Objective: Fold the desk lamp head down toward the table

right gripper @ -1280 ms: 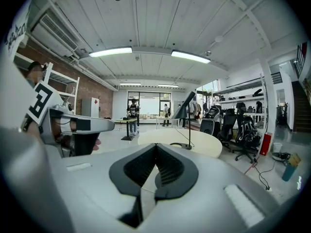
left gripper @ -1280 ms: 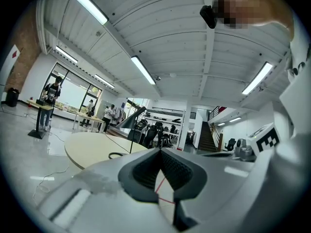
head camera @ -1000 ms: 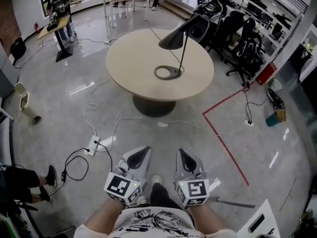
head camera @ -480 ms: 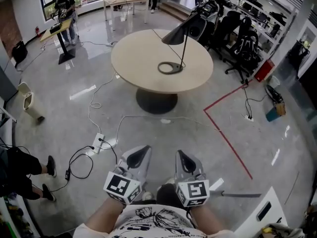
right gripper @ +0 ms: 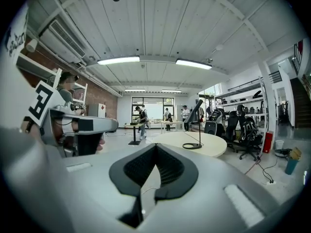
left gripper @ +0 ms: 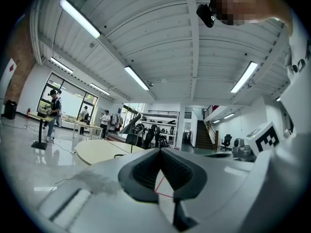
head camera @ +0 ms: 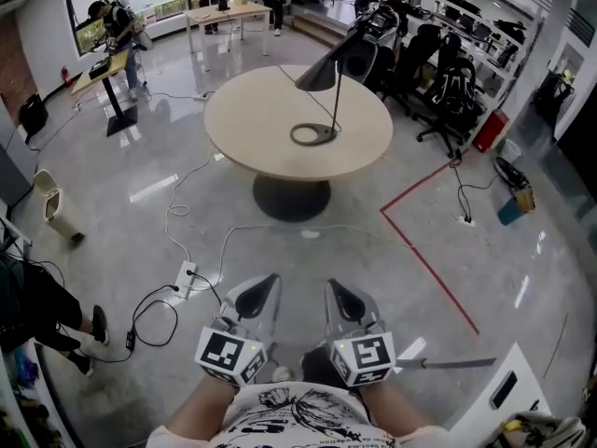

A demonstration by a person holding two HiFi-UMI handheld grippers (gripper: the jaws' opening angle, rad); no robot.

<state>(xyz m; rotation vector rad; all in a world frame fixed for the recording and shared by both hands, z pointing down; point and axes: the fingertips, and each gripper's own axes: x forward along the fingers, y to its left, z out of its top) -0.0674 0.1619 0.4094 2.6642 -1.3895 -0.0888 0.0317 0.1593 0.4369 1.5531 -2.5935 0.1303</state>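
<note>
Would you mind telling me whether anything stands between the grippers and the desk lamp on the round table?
Nothing upright does. Open floor lies between the left gripper, the right gripper and the round table, crossed only by a thin white cable. The desk lamp stands near the table's middle, with bare tabletop before it.

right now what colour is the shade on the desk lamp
The desk lamp's shade is black. The head view shows it best, set against the pale round table.

A round, pale tabletop (head camera: 252,119) on a dark pedestal (head camera: 291,197) stands far ahead on the glossy grey floor (head camera: 112,203). A black desk lamp (head camera: 320,75) stands on its right half, ring base flat. White cables and a power strip (head camera: 184,276) lie on the near-left floor, with a red tape line (head camera: 424,259) at right.
</note>
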